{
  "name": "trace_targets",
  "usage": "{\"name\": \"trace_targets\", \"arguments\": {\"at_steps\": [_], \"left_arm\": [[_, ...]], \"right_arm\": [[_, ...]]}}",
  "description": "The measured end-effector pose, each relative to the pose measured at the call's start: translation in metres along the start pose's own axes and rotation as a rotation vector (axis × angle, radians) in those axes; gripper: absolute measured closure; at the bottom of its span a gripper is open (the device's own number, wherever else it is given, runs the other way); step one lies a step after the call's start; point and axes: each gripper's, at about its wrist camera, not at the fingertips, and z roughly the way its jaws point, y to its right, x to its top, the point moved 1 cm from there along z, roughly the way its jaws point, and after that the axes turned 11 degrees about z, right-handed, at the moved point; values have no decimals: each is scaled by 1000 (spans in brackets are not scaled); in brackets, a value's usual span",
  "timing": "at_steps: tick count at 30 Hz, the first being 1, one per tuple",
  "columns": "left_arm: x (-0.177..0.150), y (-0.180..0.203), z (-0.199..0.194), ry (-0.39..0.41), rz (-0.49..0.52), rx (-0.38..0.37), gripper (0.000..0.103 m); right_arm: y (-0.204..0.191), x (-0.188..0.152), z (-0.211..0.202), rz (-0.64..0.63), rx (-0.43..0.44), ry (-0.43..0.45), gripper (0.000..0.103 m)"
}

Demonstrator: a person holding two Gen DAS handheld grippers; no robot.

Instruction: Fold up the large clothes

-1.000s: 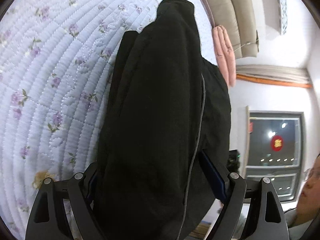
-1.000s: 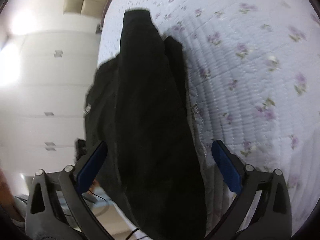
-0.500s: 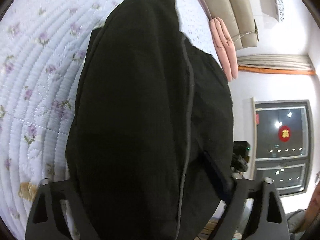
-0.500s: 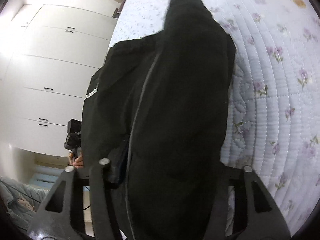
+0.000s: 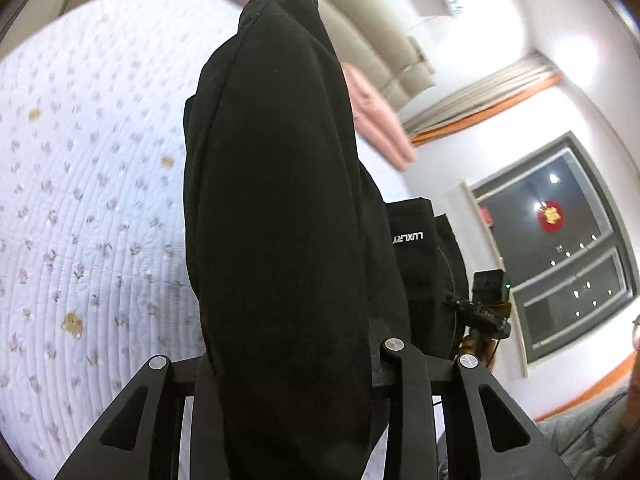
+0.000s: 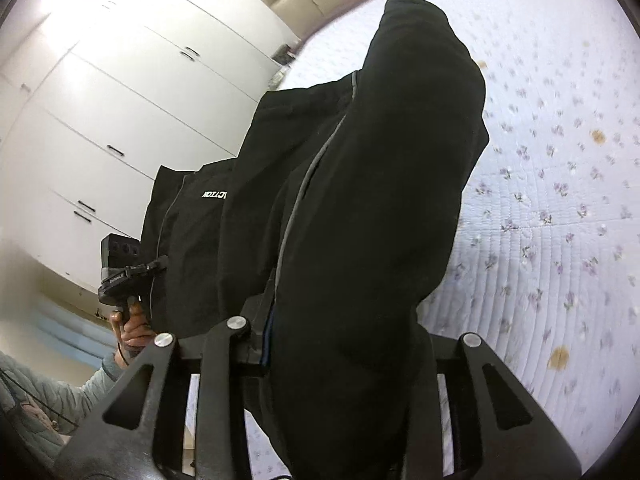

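blocked: black garment [image 5: 276, 216] filled frame centre | free: quilted bed [image 5: 80, 200] lay bare at left | obstacle: wardrobe [image 6: 100, 120] upper left, right-wrist view

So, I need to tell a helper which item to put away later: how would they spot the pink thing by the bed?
Start at the bed with its floral quilt, then look to its far edge below the padded headboard. The pink pillow lies there, beside the black garment. It is the only pink thing in view.
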Motion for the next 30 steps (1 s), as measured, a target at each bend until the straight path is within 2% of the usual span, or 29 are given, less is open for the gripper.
{"name": "trace_targets", "arguments": {"at_steps": [7,17,22,26,30], "left_arm": [[-21,57,-59,60,123,-18,69],[-90,118,-106,94,239,-21,69],[-135,141,-134,114,219,-7,69],[-163,147,-146,87,164,10,69],[-189,140,-151,69,115,6,69]], "right_arm": [[-11,-21,-13,-51,14,48,73],[-39,-99,-67,-123,-27,78,73],[-37,-137,-87,-75,-45,77,73],[-41,-162,-92,-35,-87,61,73],[-44,-166,-97,17,-107,37,73]]}}
